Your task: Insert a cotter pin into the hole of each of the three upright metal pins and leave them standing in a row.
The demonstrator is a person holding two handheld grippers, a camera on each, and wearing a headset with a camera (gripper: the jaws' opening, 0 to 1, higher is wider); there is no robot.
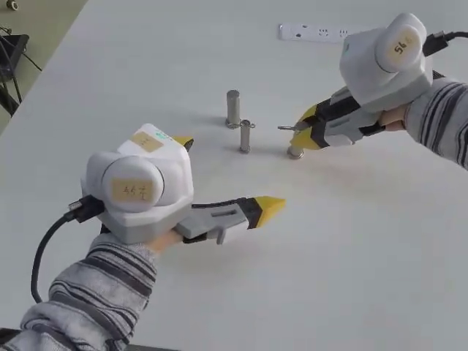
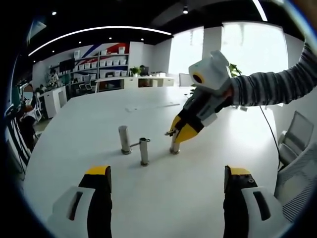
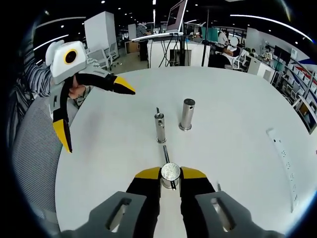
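As I looked down through the head view, the left claw (image 1: 227,172) hung spread wide above the white desk (image 1: 351,248), holding nothing. Beyond it the first pin (image 1: 233,108) and the middle pin (image 1: 246,136) stood upright close together, the middle one with a fitted cotter pin (image 1: 251,125) showing near its top. The right claw (image 1: 303,130) was pinched narrow on a cotter pin (image 1: 287,128) that poked out from its tips, right above the third pin (image 1: 295,152). A power strip (image 1: 314,32) lay at the far edge.

In the left gripper view, the left claw (image 2: 168,171) gaped wide, well short of the row: first pin (image 2: 124,140), middle pin (image 2: 144,151), third pin (image 2: 175,145). The right claw (image 2: 184,131) hovered at the third pin's top with the cotter pin (image 2: 170,133) at its tips.

In the right gripper view, the right claw (image 3: 170,174) sat nearly closed, gripping the cotter pin (image 3: 166,153), which ran forward across the round top of the third pin (image 3: 170,172). Ahead stood the middle pin (image 3: 160,127) and the first pin (image 3: 187,114). The left claw (image 3: 95,116) hung spread off to one side, and the power strip (image 3: 282,148) lay on the other.
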